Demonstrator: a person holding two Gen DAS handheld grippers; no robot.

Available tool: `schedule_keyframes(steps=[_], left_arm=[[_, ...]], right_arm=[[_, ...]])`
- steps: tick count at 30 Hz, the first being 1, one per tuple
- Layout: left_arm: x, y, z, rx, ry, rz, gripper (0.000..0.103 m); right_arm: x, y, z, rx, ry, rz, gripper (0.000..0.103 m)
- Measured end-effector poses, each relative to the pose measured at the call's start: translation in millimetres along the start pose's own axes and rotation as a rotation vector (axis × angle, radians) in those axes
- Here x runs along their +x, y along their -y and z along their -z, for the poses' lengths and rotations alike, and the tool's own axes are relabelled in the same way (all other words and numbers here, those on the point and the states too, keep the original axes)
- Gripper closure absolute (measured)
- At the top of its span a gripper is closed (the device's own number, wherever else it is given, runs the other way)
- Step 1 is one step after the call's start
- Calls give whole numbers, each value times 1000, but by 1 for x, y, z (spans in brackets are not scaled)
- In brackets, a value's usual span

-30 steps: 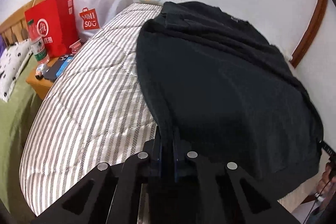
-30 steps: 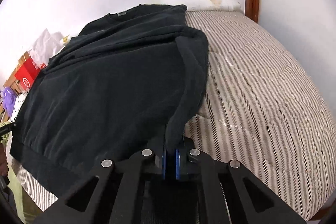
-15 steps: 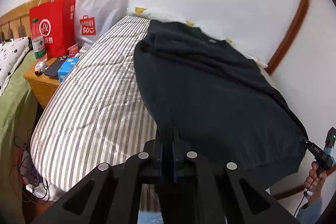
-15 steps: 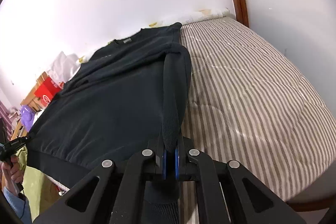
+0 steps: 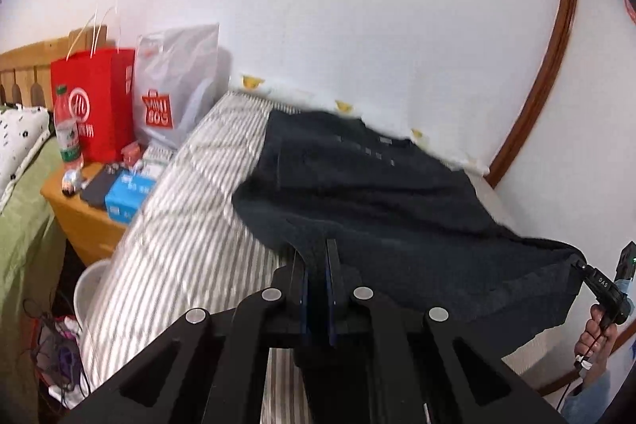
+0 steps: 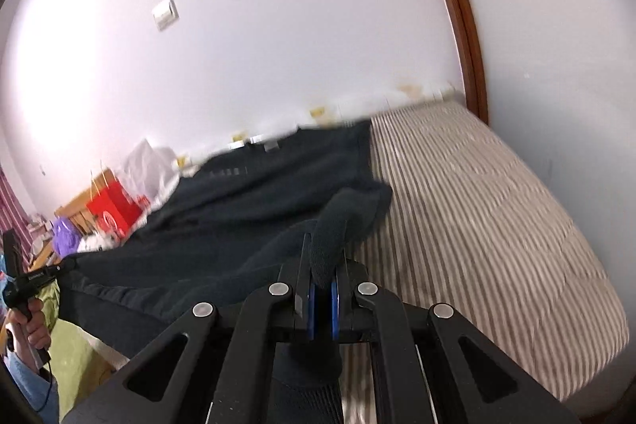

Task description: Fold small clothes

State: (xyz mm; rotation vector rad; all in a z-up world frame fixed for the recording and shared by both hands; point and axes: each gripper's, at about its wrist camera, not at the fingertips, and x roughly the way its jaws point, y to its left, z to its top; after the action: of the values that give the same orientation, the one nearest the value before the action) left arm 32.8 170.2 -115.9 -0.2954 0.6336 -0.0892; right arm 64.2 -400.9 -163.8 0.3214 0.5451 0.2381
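A black sweatshirt (image 5: 377,193) lies spread on the striped mattress (image 5: 187,225), collar toward the wall. My left gripper (image 5: 317,257) is shut on its near left hem corner and holds it lifted off the bed. My right gripper (image 6: 322,265) is shut on the near right corner of the sweatshirt (image 6: 246,217), where the fabric bunches between the fingers. The near half of the garment hangs raised between both grippers. The right gripper also shows in the left wrist view (image 5: 580,265), at the far hem corner.
A wooden bedside table (image 5: 79,209) at left holds a red bag (image 5: 99,98), a white MINISO bag (image 5: 175,86), a bottle (image 5: 67,130) and small boxes. A wall runs behind the bed. Bare striped mattress (image 6: 497,225) extends right of the garment.
Both grippers have lifted the sweatshirt's near hem up and carried it toward the collar. The cameras now sit higher and tilt up, showing more wall.
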Motion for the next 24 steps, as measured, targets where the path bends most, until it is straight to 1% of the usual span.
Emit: schedule_keyframes(steps=[2, 6, 11, 14, 20, 24], left_arm=[[7, 2, -17, 2, 25, -9, 96], [30, 8, -46, 12, 37, -50, 96], [77, 12, -85, 10, 33, -88, 96], [105, 13, -101, 10, 25, -100, 96], [157, 11, -123, 6, 4, -123, 96], [199, 8, -130, -7, -37, -151, 96]], right_arm=[[5, -3, -17, 0, 22, -11, 98], [21, -10, -48, -7, 48, -13, 98], [62, -18, -91, -26, 50, 14, 98], [90, -16, -111, -28, 44, 21, 98], [149, -9, -135, -29, 13, 44, 98], [190, -4, -141, -46, -15, 81, 98]])
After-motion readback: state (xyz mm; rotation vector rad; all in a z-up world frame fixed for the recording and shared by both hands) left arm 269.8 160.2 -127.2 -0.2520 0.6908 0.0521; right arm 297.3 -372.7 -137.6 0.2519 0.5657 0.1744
